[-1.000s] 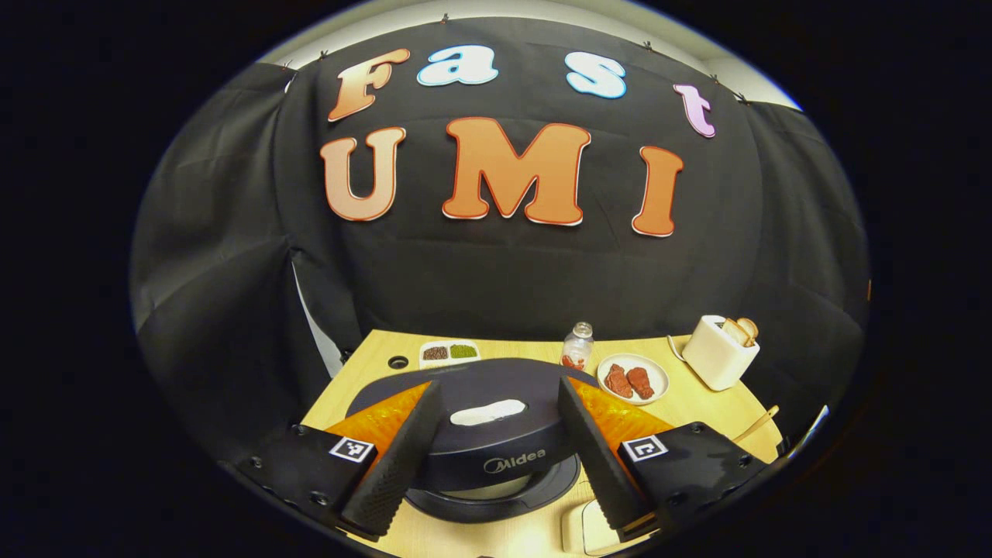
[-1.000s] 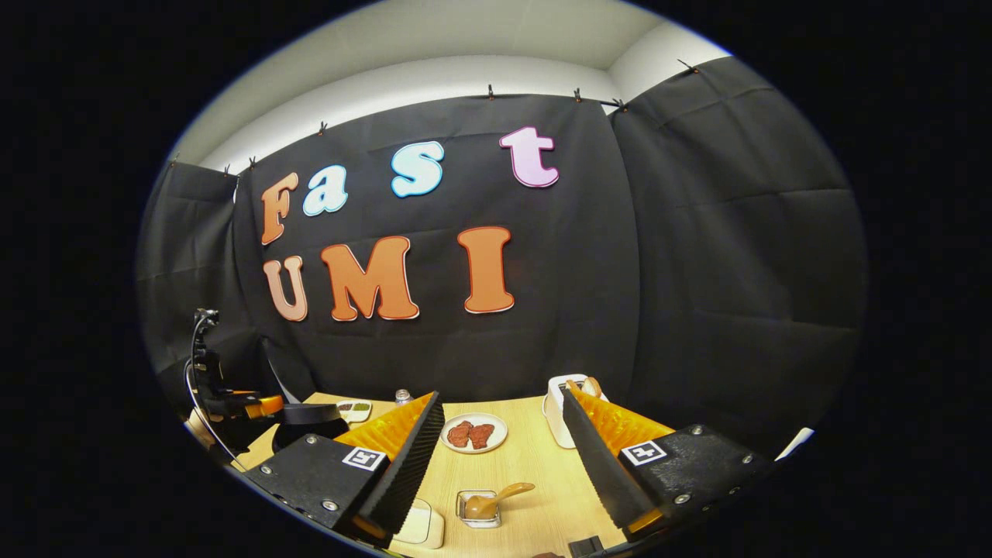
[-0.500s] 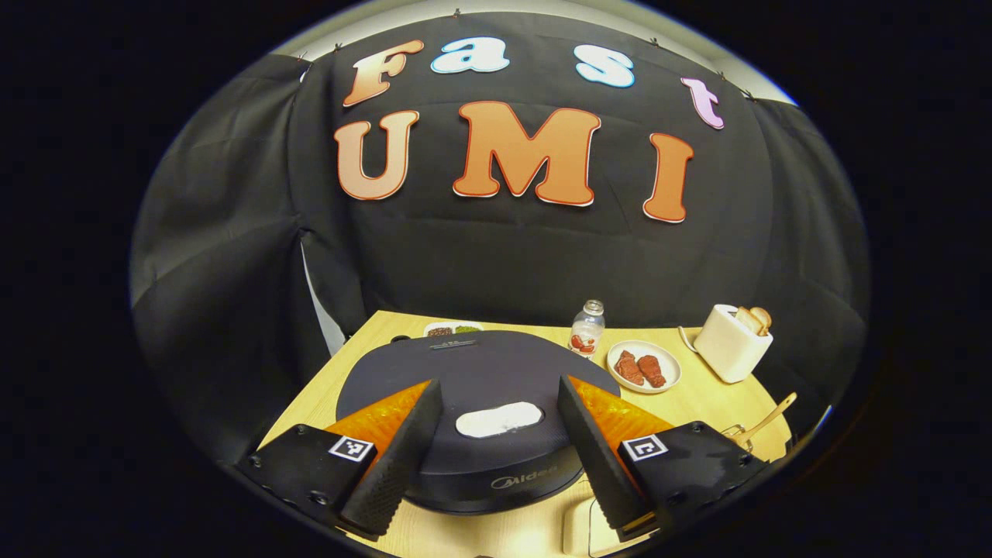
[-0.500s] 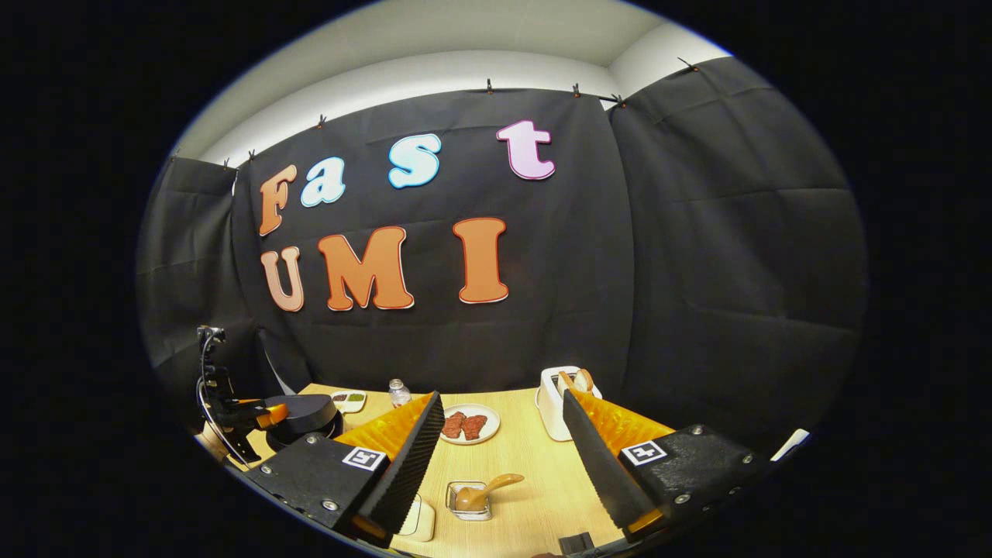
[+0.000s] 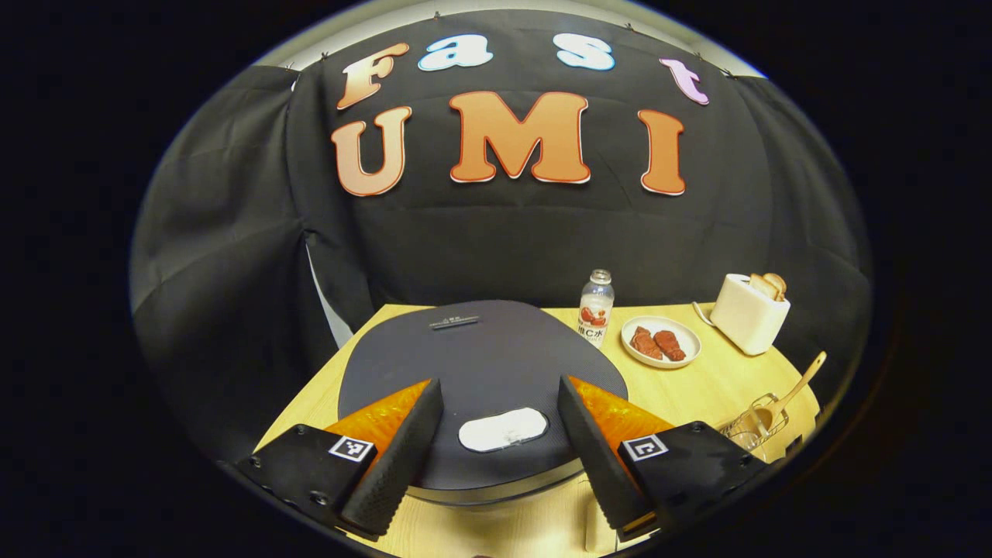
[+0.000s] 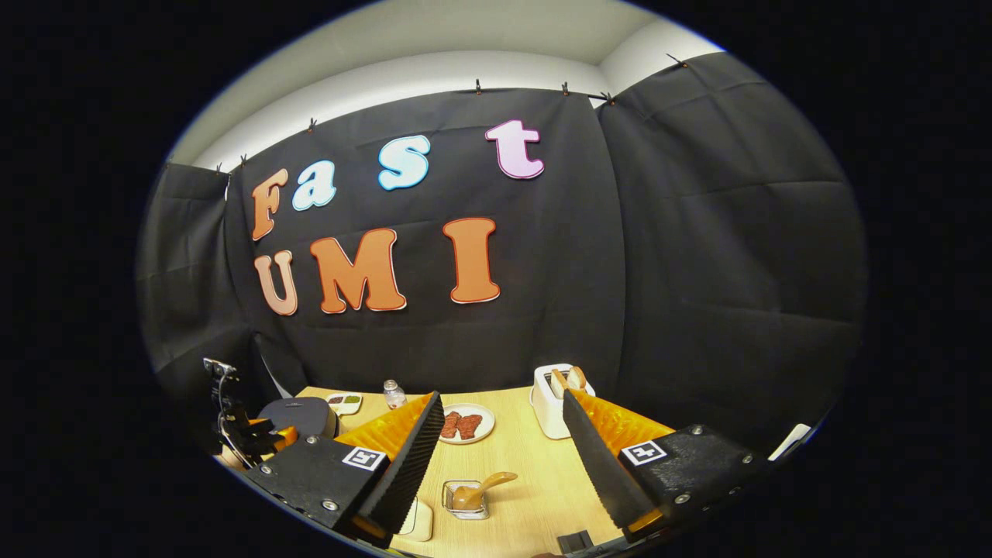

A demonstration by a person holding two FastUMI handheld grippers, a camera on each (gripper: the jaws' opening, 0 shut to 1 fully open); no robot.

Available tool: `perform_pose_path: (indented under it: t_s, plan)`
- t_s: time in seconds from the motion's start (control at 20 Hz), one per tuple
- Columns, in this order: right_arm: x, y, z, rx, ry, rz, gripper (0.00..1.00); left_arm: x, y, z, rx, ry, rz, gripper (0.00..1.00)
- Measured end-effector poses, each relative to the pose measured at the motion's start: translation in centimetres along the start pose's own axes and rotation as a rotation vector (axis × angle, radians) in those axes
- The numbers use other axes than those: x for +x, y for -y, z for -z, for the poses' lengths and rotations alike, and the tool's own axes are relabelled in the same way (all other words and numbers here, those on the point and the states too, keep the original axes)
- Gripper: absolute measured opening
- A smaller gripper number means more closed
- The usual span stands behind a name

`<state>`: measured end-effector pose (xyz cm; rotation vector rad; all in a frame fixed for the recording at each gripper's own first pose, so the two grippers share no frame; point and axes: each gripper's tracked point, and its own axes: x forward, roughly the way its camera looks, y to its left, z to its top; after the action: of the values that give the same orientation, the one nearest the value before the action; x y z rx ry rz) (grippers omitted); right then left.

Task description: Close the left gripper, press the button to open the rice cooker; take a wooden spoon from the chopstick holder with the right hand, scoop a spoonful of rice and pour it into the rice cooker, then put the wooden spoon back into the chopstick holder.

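Wooden table [image 5: 701, 387]: rice cooker [image 5: 480, 364] lid is seen down, wooden spoon [image 5: 798, 384] kept in chopstick holder [image 5: 756, 422] at right edge; left gripper [image 5: 496, 442] and right gripper [image 6: 504, 465] jaws are held spread, empty.

Rice cooker [image 5: 480, 356]: dark grey lid with a white oval patch near its front edge. Table [image 6: 527, 473]: light wood grain. Toaster [image 5: 749, 314]: cream. Plate [image 5: 661, 353]: white, holding two reddish-brown pieces. Spoon [image 5: 798, 386]: pale wood. Bottle [image 5: 595, 308]: clear, red-and-white label.
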<state>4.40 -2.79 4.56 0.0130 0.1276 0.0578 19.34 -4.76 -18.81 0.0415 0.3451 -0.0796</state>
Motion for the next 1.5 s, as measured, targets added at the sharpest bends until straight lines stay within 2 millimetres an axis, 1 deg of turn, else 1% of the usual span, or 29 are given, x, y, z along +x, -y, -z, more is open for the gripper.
perform_pose_path:
  t_s: [0.05,0.1,0.15,0.2,0.25,0.3,0.35,0.4,0.45,0.5,0.55,0.6,0.65,0.7,0.75,0.8,0.85,0.9,0.95,1.0,1.05,1.1,1.15,1.25,1.3,1.35,1.4,1.45,1.5]
  plan:
    - [0.0,0.1,0.1,0.000,-0.001,0.000,1.00,0.3,0.1,-0.2,0.005,0.028,-0.010,1.00]
    - [0.0,0.2,0.2,-0.002,-0.001,0.002,1.00,0.0,0.0,0.0,0.005,0.016,-0.016,1.00]
    - [-0.1,0.2,0.2,-0.003,-0.003,0.004,1.00,0.0,0.1,-0.2,0.009,0.028,-0.014,1.00]
    - [0.1,0.2,0.3,-0.003,-0.005,0.005,1.00,0.2,0.2,0.2,0.011,0.022,-0.013,1.00]
    - [0.2,0.2,0.5,-0.002,-0.008,0.004,1.00,0.0,0.1,0.1,0.007,0.017,-0.015,1.00]
    - [0.2,0.2,0.7,0.000,-0.011,0.004,1.00,0.3,0.1,0.3,0.008,0.014,-0.014,1.00]
    - [0.2,0.2,0.9,0.002,-0.014,0.004,0.95,0.4,0.2,0.8,0.006,0.002,-0.016,1.00]
    - [0.1,0.3,1.0,0.001,-0.016,0.006,1.00,0.2,0.3,1.2,0.003,-0.008,-0.016,1.00]
    - [0.1,0.4,1.1,0.003,-0.017,0.008,1.00,0.2,0.2,0.8,0.014,0.013,-0.017,1.00]
    - [0.1,0.5,1.2,0.005,-0.019,0.009,0.95,0.5,0.3,1.2,0.016,0.008,-0.017,1.00]
    - [0.1,0.5,1.4,0.008,-0.021,0.010,0.95,0.1,0.3,0.9,0.016,0.013,-0.016,1.00]
    - [0.1,0.5,1.2,0.011,-0.019,0.010,1.00,0.0,0.3,0.7,0.013,0.024,-0.016,1.00]
    - [0.1,0.5,1.1,0.012,-0.015,0.010,0.95,0.2,0.3,0.6,0.020,0.025,-0.014,1.00]
    - [0.2,0.5,0.9,0.016,-0.010,0.009,1.00,0.3,0.3,0.5,0.026,0.022,-0.010,1.00]
    - [0.2,0.2,0.7,0.018,-0.006,0.005,0.95,0.2,0.2,0.5,0.021,0.008,-0.006,1.00]
    - [0.2,0.0,0.5,0.018,-0.002,0.000,1.00,0.1,0.1,0.4,0.008,-0.008,-0.008,1.00]
    - [0.3,-0.2,0.4,0.016,0.001,-0.002,1.00,-0.1,-0.3,0.5,-0.004,-0.034,-0.018,0.99]
    - [0.3,-0.1,0.2,0.011,0.005,-0.002,1.00,-0.4,-0.7,0.2,-0.019,-0.046,-0.018,0.99]
    - [0.3,-0.2,0.1,0.005,0.010,-0.002,1.00,-0.7,-0.6,-0.4,-0.035,-0.050,-0.002,1.00]
    - [0.4,-0.3,0.0,0.001,0.014,-0.004,1.00,-1.3,-0.9,-1.2,-0.049,-0.049,0.007,1.00]
    - [0.4,-0.4,-0.2,-0.002,0.019,-0.005,1.00,-1.9,-1.7,-2.1,-0.058,-0.041,0.004,0.98]
    - [0.5,-0.4,-0.2,-0.003,0.022,-0.005,1.00,-2.6,-2.7,-3.4,-0.061,-0.023,-0.006,1.00]
    - [0.6,-0.5,-0.3,-0.002,0.022,-0.006,1.00,-3.3,-3.6,-5.1,-0.057,0.006,-0.016,1.00]
    - [0.8,-0.7,-0.3,0.003,0.021,-0.014,1.00,-5.0,-5.6,-8.9,-0.050,0.068,-0.042,1.00]
    - [1.1,-0.8,-0.5,0.004,0.023,-0.017,0.95,-6.0,-6.4,-10.8,-0.057,0.098,-0.049,1.00]
    - [1.2,-0.9,-0.7,0.002,0.025,-0.019,0.95,-7.2,-6.9,-12.8,-0.061,0.124,-0.050,0.98]
    - [1.3,-0.9,-0.7,-0.003,0.029,-0.020,1.00,-8.6,-7.4,-15.0,-0.064,0.161,-0.047,0.98]
    - [1.4,-1.0,-0.9,-0.010,0.034,-0.020,0.95,-10.0,-8.0,-17.2,-0.065,0.201,-0.044,0.98]
    - [1.5,-1.0,-1.0,-0.016,0.037,-0.019,0.95,-11.7,-8.6,-19.5,-0.063,0.241,-0.043,0.98]
